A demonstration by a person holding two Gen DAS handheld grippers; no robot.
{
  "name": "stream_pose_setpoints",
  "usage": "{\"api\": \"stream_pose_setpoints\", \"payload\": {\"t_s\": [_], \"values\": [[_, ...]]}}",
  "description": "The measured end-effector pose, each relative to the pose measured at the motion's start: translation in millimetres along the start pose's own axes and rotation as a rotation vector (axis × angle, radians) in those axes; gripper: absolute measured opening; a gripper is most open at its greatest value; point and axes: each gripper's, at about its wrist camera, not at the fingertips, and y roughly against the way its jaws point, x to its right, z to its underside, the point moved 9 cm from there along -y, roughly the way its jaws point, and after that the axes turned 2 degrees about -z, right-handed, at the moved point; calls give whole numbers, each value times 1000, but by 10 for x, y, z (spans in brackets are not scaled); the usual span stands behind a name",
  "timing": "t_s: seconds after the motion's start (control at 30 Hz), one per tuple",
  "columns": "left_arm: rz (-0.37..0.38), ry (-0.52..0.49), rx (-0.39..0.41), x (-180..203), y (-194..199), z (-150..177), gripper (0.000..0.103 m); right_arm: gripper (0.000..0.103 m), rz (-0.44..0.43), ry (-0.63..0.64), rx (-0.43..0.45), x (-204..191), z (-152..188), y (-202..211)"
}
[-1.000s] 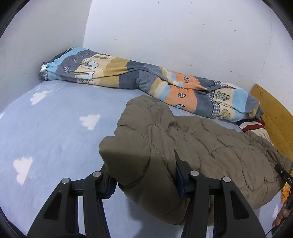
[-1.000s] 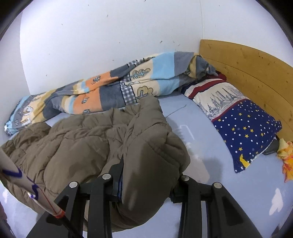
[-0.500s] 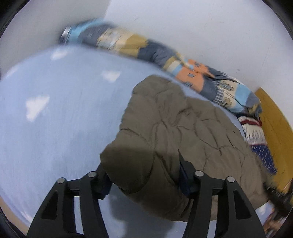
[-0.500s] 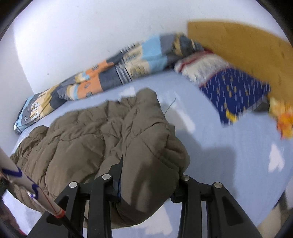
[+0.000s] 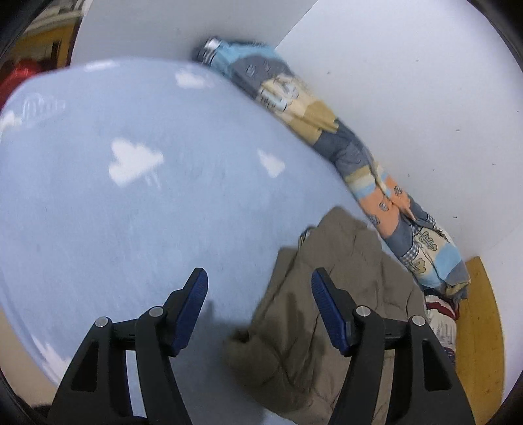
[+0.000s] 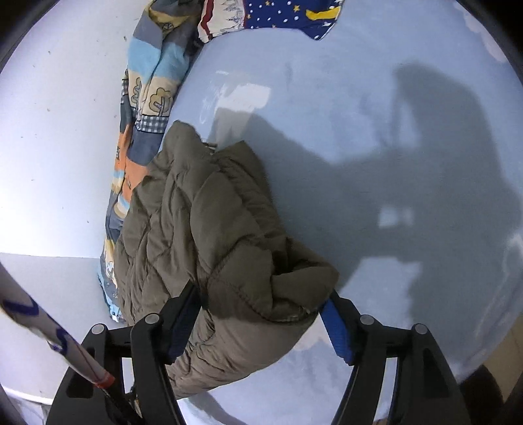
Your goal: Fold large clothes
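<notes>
An olive quilted jacket point(image 6: 202, 209) lies bunched on the light blue cloud-print bed sheet point(image 6: 359, 114). My right gripper point(image 6: 261, 294) straddles the jacket's near folded end; its jaws are opening, the cloth bulges between them and the blue pads look slack on it. In the left wrist view the jacket point(image 5: 294, 343) lies to the right, partly behind the right finger. My left gripper point(image 5: 258, 278) hovers over bare sheet point(image 5: 130, 212); its jaws are opening with nothing between them.
A rolled patchwork quilt point(image 5: 327, 130) runs along the white wall point(image 5: 408, 81), also seen in the right wrist view point(image 6: 147, 81). A star-print navy pillow point(image 6: 287, 13) lies past the jacket. A wooden headboard point(image 5: 480, 327) stands at the right. A white rod point(image 6: 49, 336) crosses the lower left.
Both grippers have let go of the jacket's folded ends and widened. The left one has swung left, off the jacket and over bare sheet. Both views have rolled, and the jacket now lies bunched on the bed.
</notes>
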Motion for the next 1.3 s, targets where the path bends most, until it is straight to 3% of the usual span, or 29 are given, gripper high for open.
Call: {"api": "stream_pose_setpoints", "payload": {"t_s": [0.13, 0.23, 0.33, 0.47, 0.6, 0.77, 0.97, 1.17, 1.3], "values": [[29, -88, 23, 203, 65, 40, 65, 75, 13, -17, 31, 21, -28, 115], [58, -195, 29, 462, 87, 137, 66, 77, 79, -11, 149, 95, -177, 382], [92, -325, 34, 851, 96, 295, 66, 79, 125, 78, 256, -24, -291, 597], [131, -560, 68, 1505, 117, 577, 69, 79, 151, 358, 272, -618, -194, 461], [156, -797, 80, 2079, 64, 945, 72, 79, 189, 670, 244, -1298, 114, 89], [130, -959, 22, 2491, -337, 1255, 73, 79, 268, 843, 179, -1722, 264, -519], [50, -974, -112, 2485, -868, 1438, 73, 79, 414, 939, 120, -1761, 170, -1204], [35, -975, -217, 2435, -1150, 1534, 75, 87, 436, 894, 51, -1576, 132, -1454], [71, -932, -226, 2436, -1118, 1464, 75, 89, 455, 897, 33, -1569, 130, -1506]]}}
